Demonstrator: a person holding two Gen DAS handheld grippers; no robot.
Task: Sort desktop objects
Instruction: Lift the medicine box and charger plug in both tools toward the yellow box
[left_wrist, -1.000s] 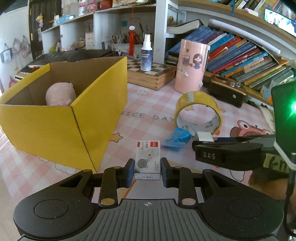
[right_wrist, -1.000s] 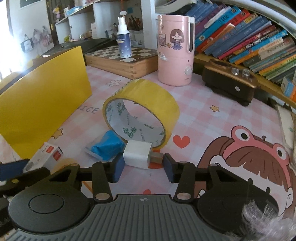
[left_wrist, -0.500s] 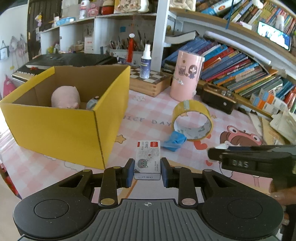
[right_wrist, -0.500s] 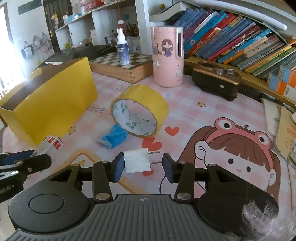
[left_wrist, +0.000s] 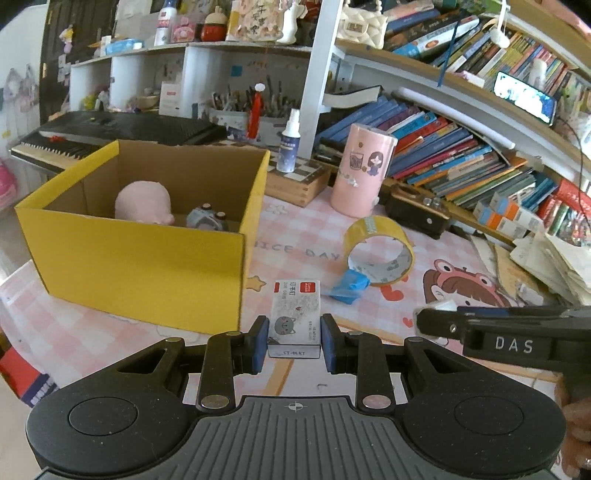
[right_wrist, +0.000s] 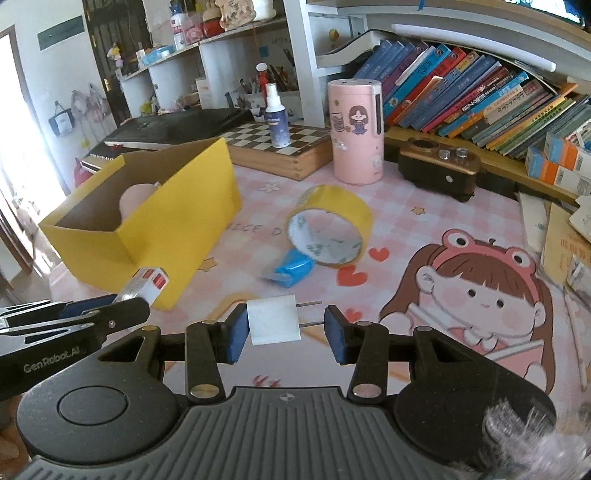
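My left gripper (left_wrist: 294, 341) is shut on a small white box with a red label (left_wrist: 295, 317), held above the pink mat. The same box (right_wrist: 146, 286) shows at the lower left of the right wrist view. My right gripper (right_wrist: 287, 334) is shut on a white charger plug (right_wrist: 273, 324), its two prongs touching the right pad. A yellow cardboard box (left_wrist: 147, 266) stands to the left, with a pink plush (left_wrist: 142, 203) and a small grey toy (left_wrist: 205, 220) inside. A yellow tape roll (left_wrist: 378, 251) and a blue wrapper (left_wrist: 349, 287) lie on the mat.
A pink cylinder (left_wrist: 364, 170), a spray bottle (left_wrist: 289, 142) on a wooden chessboard box (right_wrist: 280, 147) and a dark brown box (right_wrist: 439, 168) stand at the back. Books line the shelf on the right; papers pile at the right edge. A keyboard sits behind the yellow box.
Both grippers have risen and pulled back from the mat with their objects. The charger plug left the mat beside the tape roll. The yellow box's inside is now in view.
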